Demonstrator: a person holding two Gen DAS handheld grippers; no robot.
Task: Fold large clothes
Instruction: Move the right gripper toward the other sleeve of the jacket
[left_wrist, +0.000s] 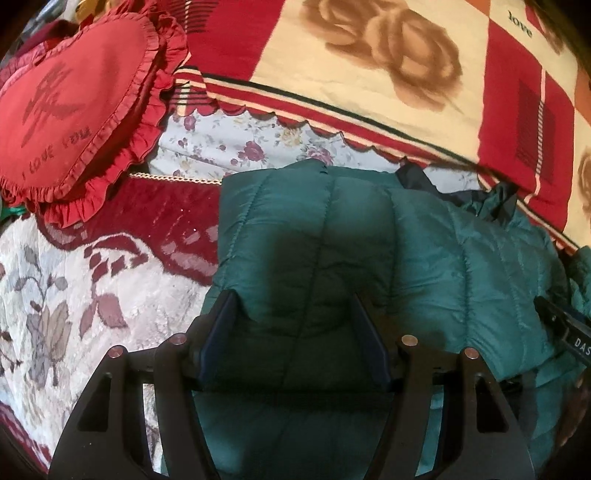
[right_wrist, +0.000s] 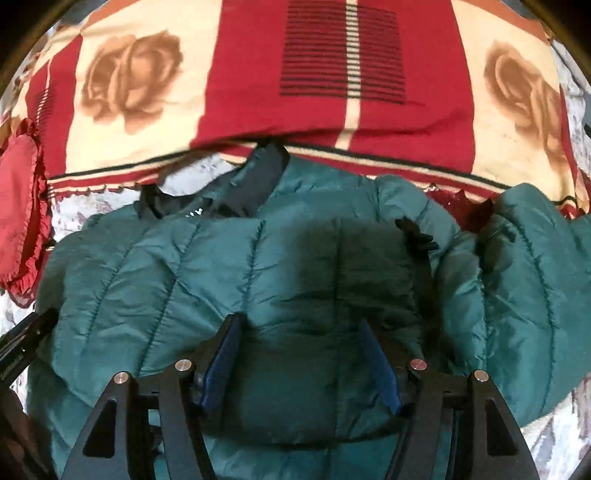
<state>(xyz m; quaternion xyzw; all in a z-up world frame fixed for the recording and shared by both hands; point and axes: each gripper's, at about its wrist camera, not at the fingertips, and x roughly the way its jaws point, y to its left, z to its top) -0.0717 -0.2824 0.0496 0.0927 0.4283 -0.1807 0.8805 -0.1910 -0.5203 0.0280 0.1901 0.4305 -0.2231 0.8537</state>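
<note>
A green quilted puffer jacket (right_wrist: 229, 266) is lying on the bed (left_wrist: 92, 295). Both the left gripper (left_wrist: 295, 332) and right gripper (right_wrist: 299, 354) are being held open, apparently gripping nothing. Edges should be aligned before pressing.

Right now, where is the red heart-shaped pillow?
The red heart-shaped pillow sits at the upper left of the left wrist view, on the bed beside the rose-patterned blanket and left of the green quilted jacket.
</note>
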